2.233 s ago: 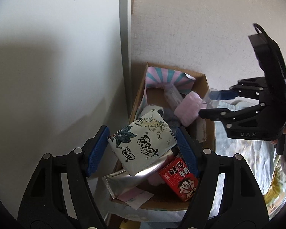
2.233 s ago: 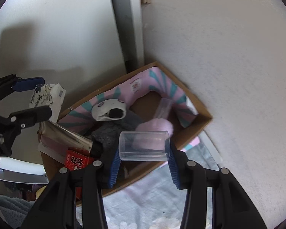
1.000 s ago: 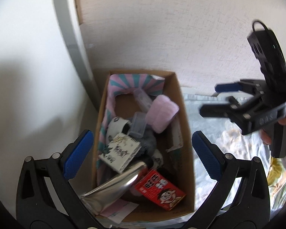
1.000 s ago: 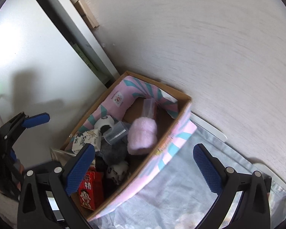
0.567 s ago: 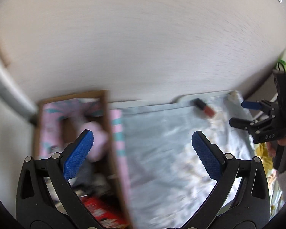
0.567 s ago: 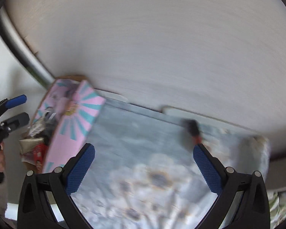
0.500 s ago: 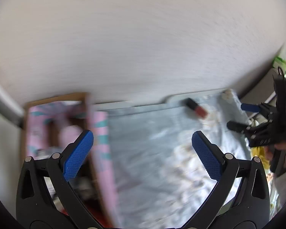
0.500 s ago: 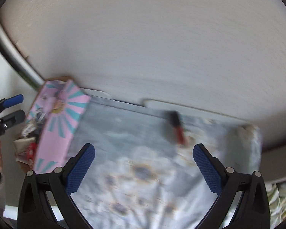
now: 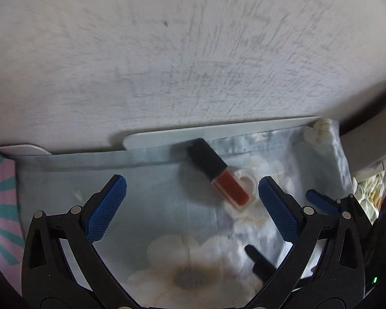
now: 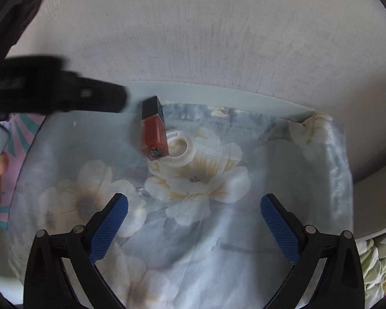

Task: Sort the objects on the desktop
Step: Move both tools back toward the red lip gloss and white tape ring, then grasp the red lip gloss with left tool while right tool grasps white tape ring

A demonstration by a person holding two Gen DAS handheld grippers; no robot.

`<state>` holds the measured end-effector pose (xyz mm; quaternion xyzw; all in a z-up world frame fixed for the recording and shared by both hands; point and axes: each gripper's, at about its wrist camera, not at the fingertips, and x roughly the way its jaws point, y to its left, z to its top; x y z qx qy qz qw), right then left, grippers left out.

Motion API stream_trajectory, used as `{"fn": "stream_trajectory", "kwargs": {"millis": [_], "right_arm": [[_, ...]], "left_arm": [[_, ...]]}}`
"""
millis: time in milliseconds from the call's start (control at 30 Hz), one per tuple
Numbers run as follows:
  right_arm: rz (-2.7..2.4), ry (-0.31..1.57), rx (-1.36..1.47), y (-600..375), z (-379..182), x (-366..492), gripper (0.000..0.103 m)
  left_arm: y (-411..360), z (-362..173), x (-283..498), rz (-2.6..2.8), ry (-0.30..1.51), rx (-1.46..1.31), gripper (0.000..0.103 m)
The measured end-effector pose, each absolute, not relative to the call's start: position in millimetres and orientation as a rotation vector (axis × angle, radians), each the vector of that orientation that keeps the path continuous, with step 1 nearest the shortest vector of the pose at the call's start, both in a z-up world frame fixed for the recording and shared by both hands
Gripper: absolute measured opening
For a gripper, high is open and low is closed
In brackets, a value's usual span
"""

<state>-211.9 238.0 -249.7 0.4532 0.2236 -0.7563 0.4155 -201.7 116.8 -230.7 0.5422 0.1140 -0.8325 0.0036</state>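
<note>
A red lip gloss tube with a black cap (image 9: 218, 177) lies on the flowered blue cloth (image 9: 167, 213) near the wall. It also shows in the right wrist view (image 10: 154, 128), leaning on a small white ring-shaped lid (image 10: 180, 149). My left gripper (image 9: 190, 206) is open and empty, just short of the tube. My right gripper (image 10: 193, 221) is open and empty, nearer the front of the cloth. The right gripper's fingers (image 9: 319, 198) show at the right of the left wrist view.
The pink and teal striped box (image 9: 0, 206) sits at the far left edge. A white textured wall (image 9: 193, 64) rises behind the table. A white table edge (image 10: 218, 92) runs along the wall. Crumpled pale cloth (image 10: 375, 260) lies at the right.
Both grippers dropped their items into the box, opened, and swung right from the box to the cloth. The lip gloss tube is now close in front of them.
</note>
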Motion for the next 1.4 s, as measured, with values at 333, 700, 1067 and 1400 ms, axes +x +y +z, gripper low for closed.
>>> {"fn": "stream_trajectory", "kwargs": {"millis": [333,700,1067,1400], "right_arm": [[-1.859,0.543,1.072,214.0,-264.8,-226.0,0.094],[-1.857,0.594,0.958,199.1,-263.6,-221.0,0.059],[-1.807,0.612,0.917,196.4,-258.8,-209.2,0.04],[-1.871,0.635,0.887,196.6,-257.4,-203.7,0.061]], "left_arm": [[124.6,-257.6,-209.7,-2.532,0.424,1.735,0.086],[121.8,-254.3,-200.7,-2.568,0.596,1.743,0.045],[108.4,-253.6,-190.6,-2.556,0.743,1.732,0.035],[97.0,-251.3,-195.4,-2.54,0.773,1.746,0.034]]}}
